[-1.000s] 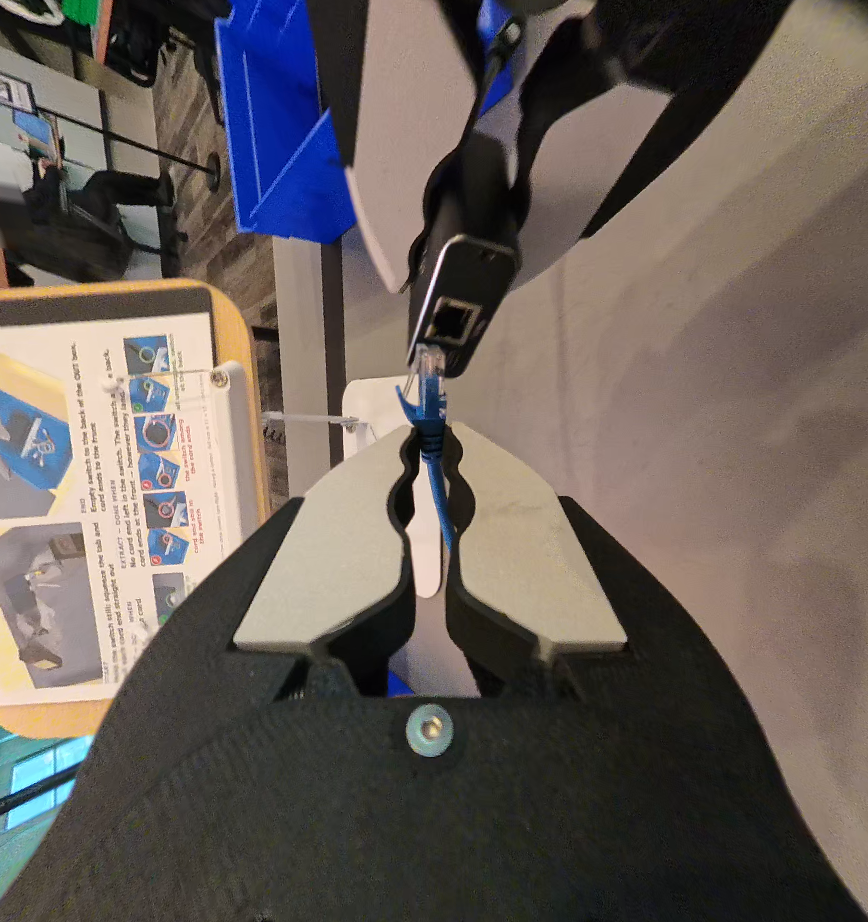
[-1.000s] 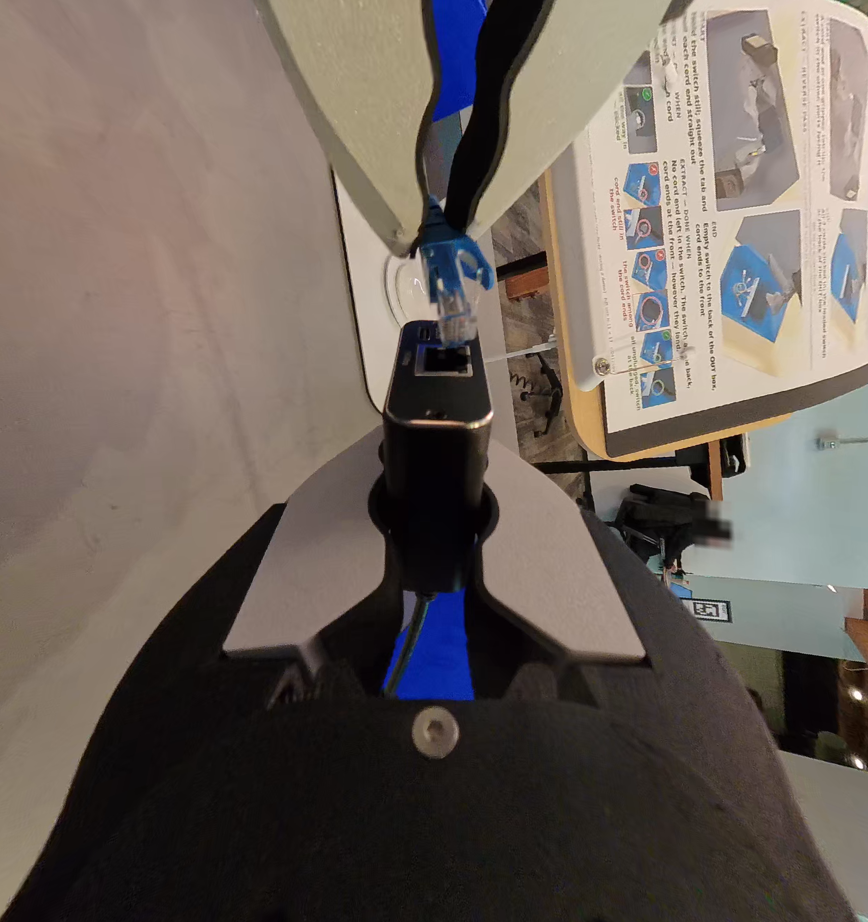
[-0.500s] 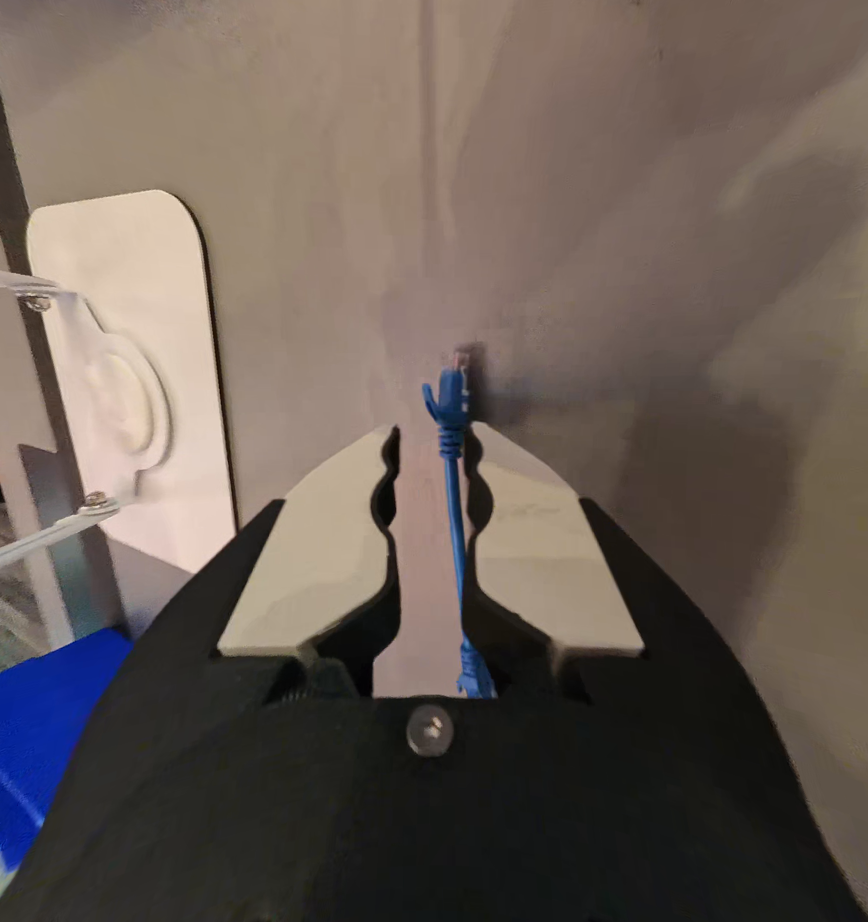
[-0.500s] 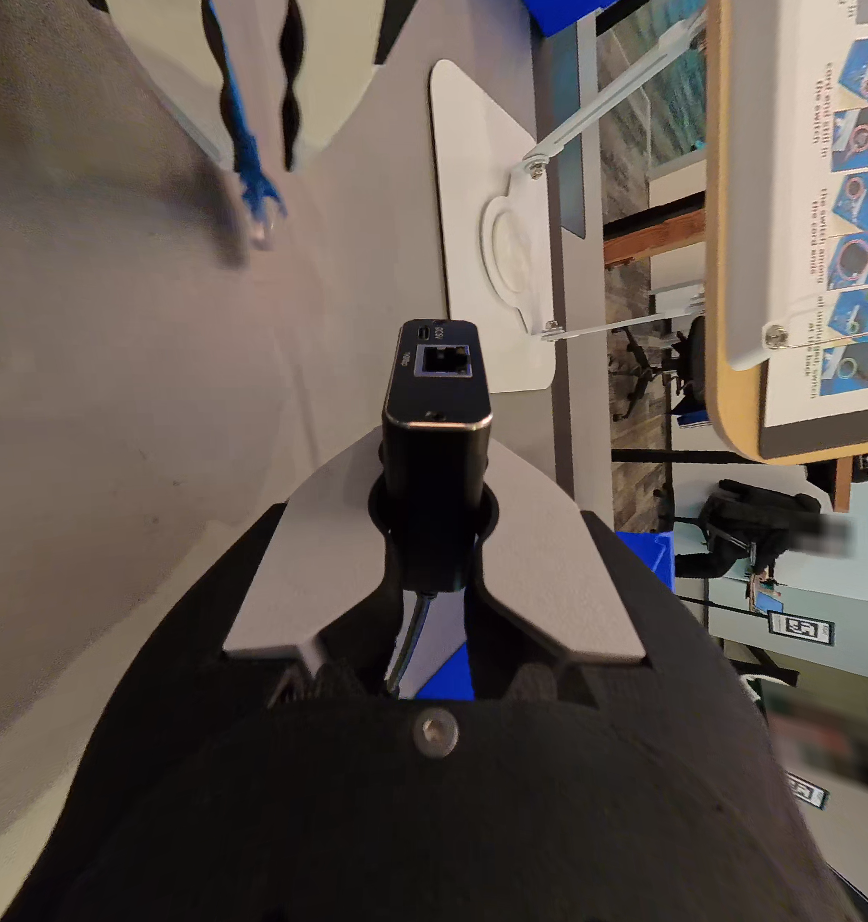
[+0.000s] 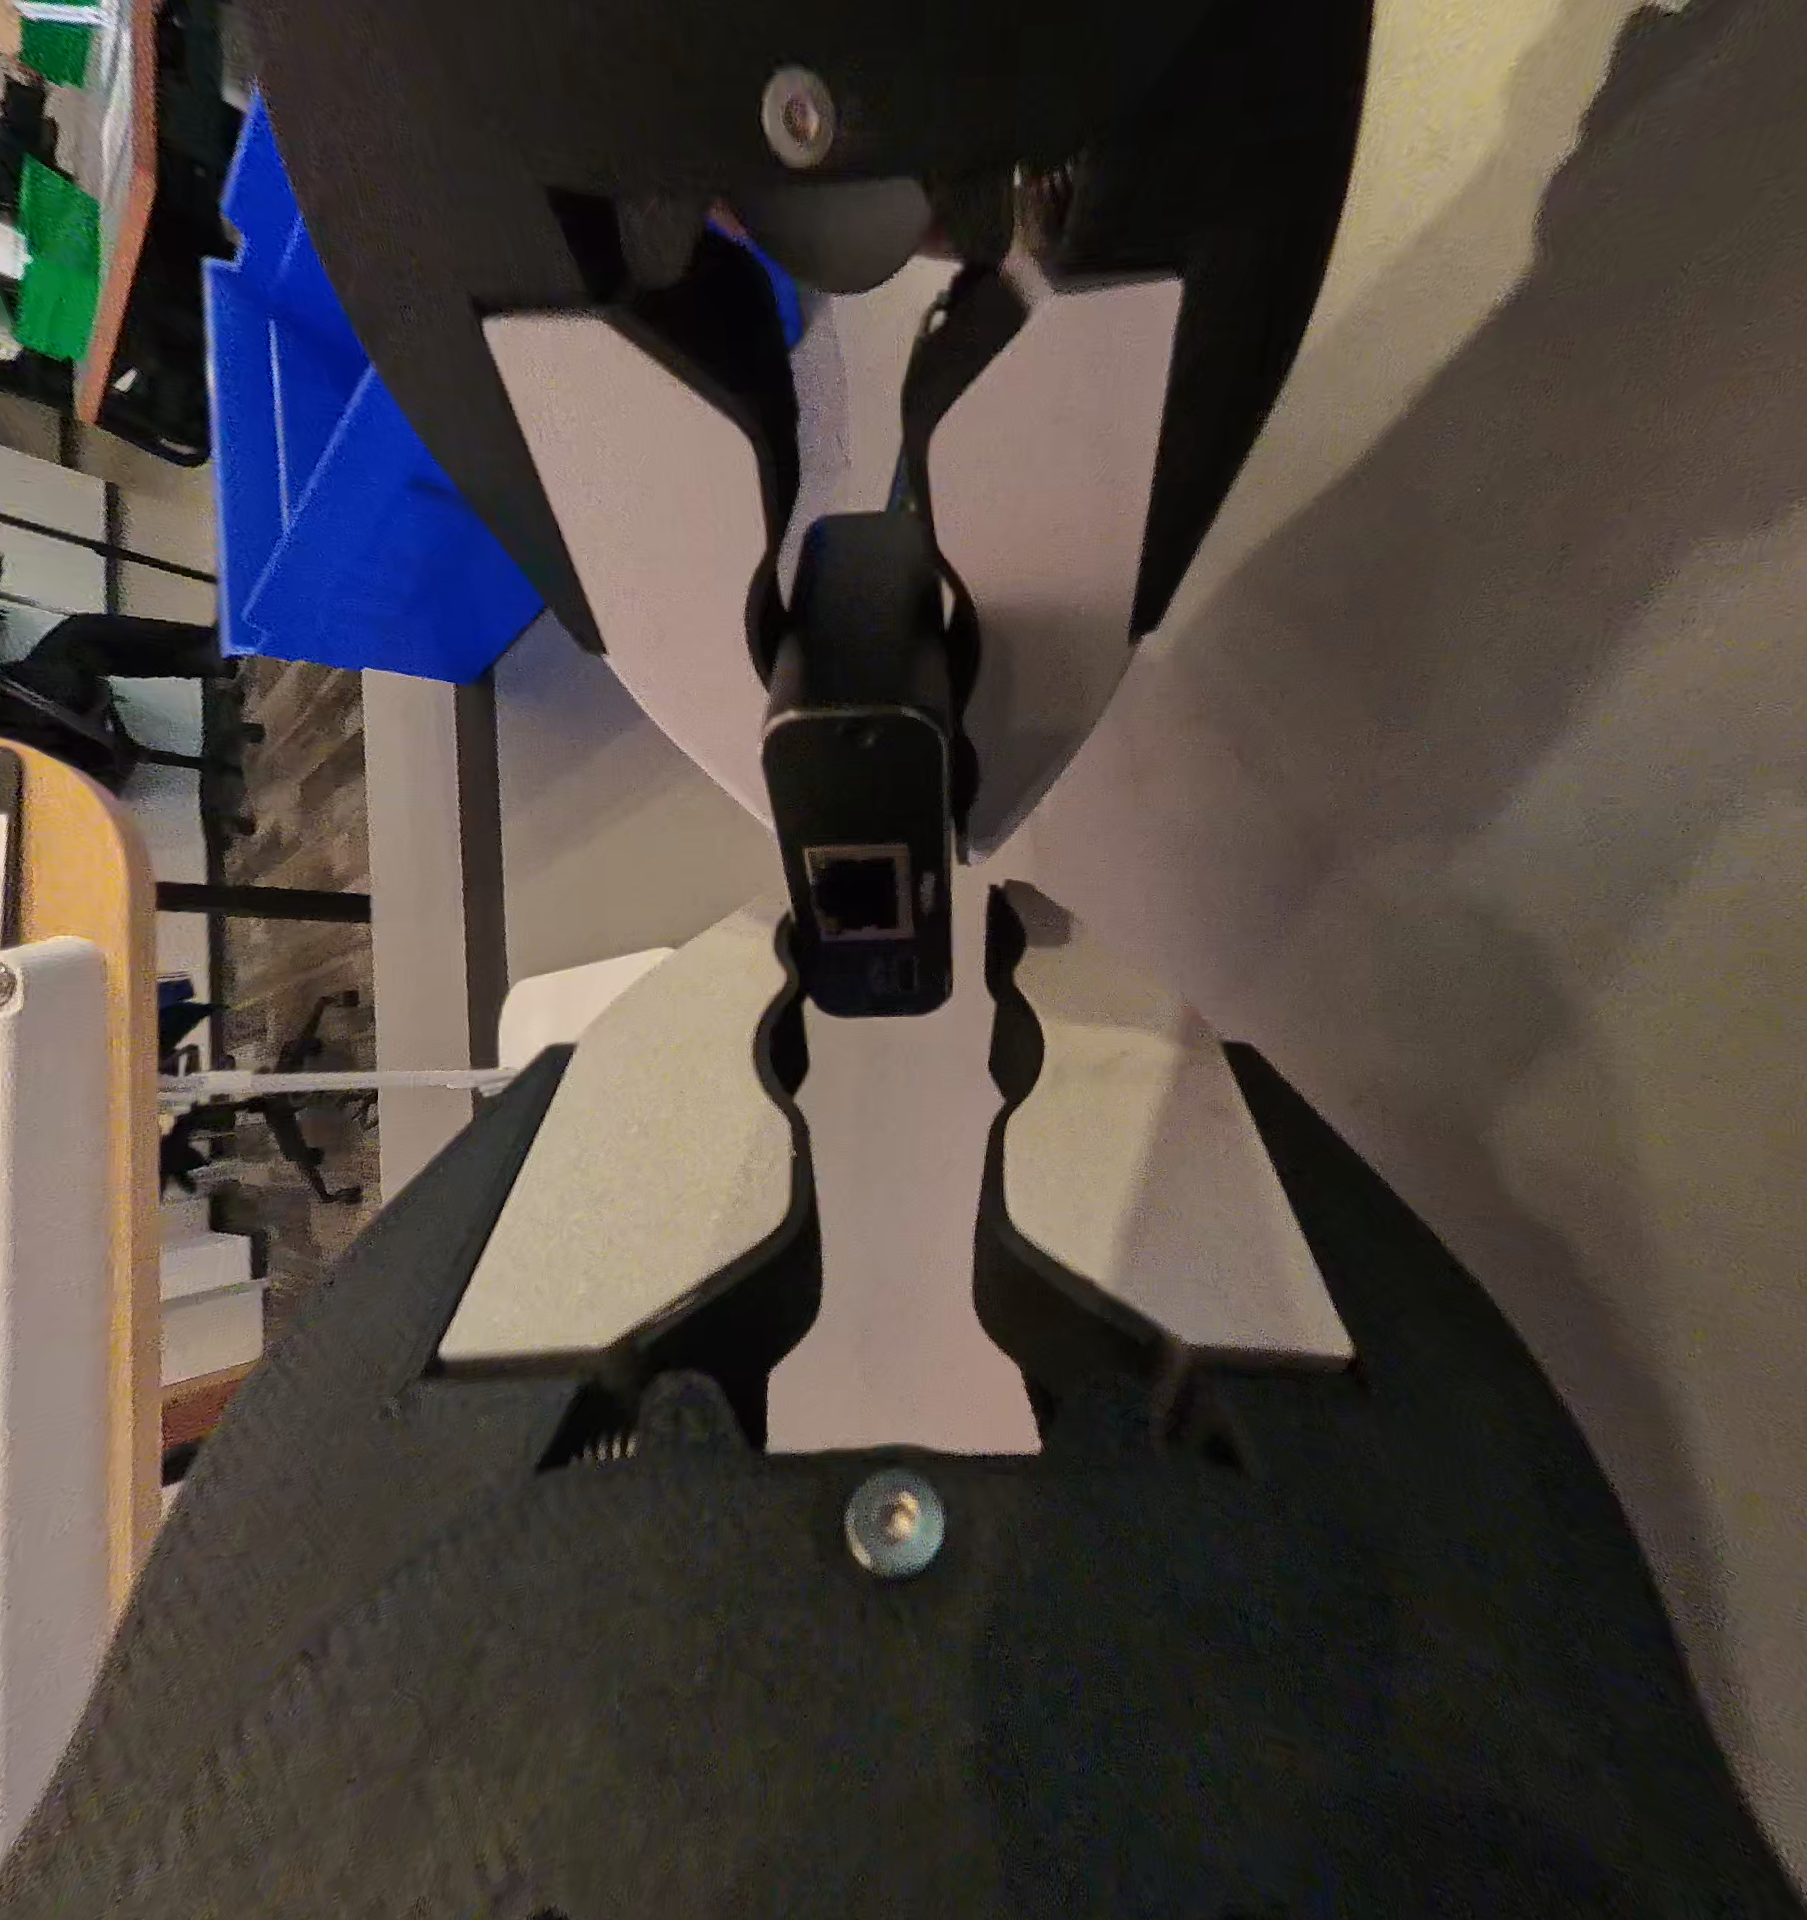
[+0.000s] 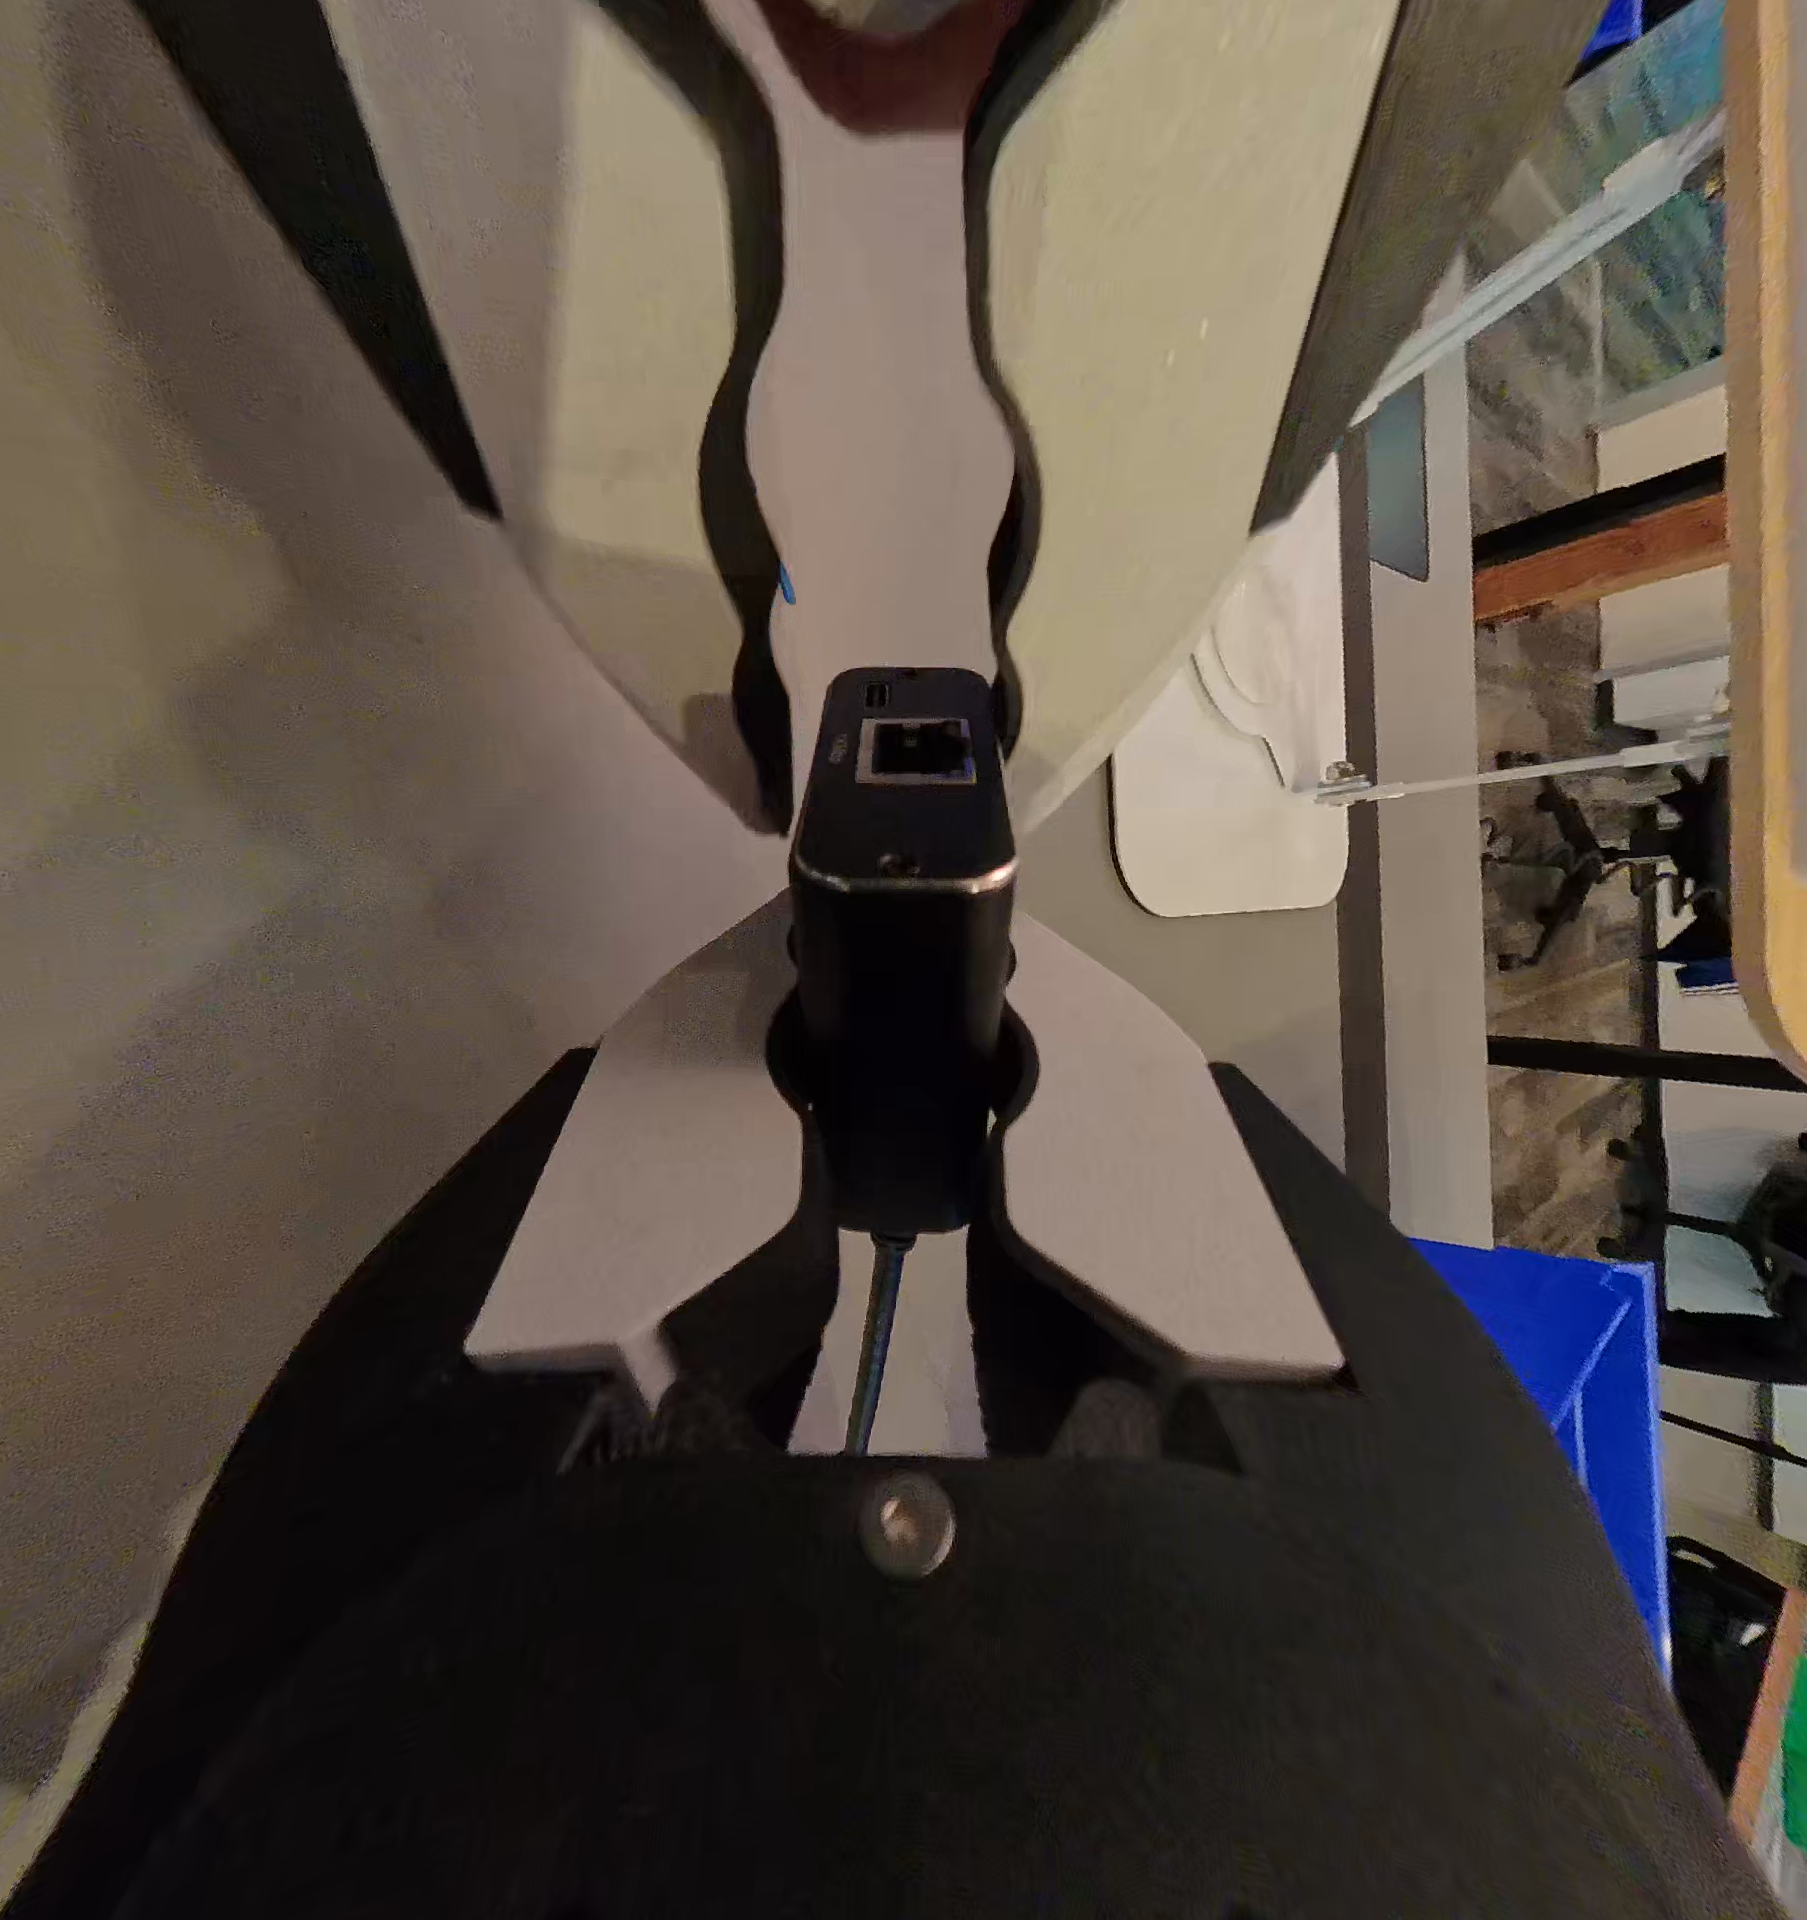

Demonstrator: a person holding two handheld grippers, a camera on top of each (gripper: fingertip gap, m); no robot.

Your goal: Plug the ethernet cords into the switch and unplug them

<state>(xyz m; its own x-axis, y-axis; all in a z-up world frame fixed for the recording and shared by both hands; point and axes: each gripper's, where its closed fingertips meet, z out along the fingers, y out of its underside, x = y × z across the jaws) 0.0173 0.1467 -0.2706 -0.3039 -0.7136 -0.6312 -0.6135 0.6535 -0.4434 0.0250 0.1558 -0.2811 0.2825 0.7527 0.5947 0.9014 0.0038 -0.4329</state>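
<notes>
My right gripper [image 6: 904, 935] is shut on the black switch [image 6: 899, 987], which sticks out forward with its empty port [image 6: 918, 750] facing away. A thin cable [image 6: 873, 1340] runs back from its rear. In the left wrist view the switch [image 5: 857, 790] points at me with its port [image 5: 857, 891] empty. My left gripper [image 5: 888, 935] is open and holds nothing. Its fingertips stand on either side of the switch's port end, and a gap shows at the right fingertip [image 5: 1003, 925]. A thin blue sliver [image 6: 787, 587] shows beside a left finger in the right wrist view.
The grey table top [image 5: 1501, 831] lies behind both grippers. A blue bin [image 5: 359, 499] stands at the table's edge. A white stand base [image 6: 1231, 810] carries a wooden-edged instruction board [image 6: 1792, 520]. Office furniture lies beyond the table.
My left gripper opened and let go of the blue cord, which is gone from between its fingers. It swung back to face the switch, fingertips now flanking its port end. The right grasp is unchanged.
</notes>
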